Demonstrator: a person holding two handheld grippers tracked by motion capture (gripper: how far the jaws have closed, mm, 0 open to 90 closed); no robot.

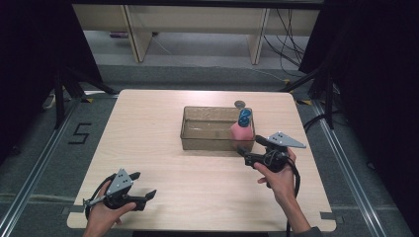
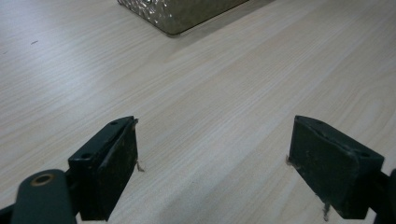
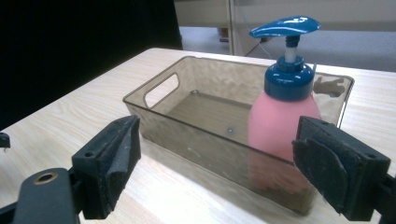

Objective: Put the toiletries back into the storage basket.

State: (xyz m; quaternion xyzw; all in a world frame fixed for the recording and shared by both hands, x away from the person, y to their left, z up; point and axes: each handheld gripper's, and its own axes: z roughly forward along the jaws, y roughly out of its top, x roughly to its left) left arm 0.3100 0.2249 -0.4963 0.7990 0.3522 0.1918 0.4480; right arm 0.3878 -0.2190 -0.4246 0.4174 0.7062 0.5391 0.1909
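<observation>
High view: a pink soap bottle [image 1: 241, 130] w/ blue pump stands upright inside a clear plastic bin [image 1: 197, 139], at the bin's right end, near the table's [image 1: 148, 148] far right corner. The right gripper [image 1: 249, 148] sits just outside the bin's near right corner, jaws spread wide & empty, apart from the bottle. The left gripper [image 1: 144, 186] rests near the table's front left corner, jaws likewise apart, holding nothing

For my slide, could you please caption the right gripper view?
Open right tool facing a pink pump bottle with blue cap standing inside a translucent brown plastic bin.
</observation>
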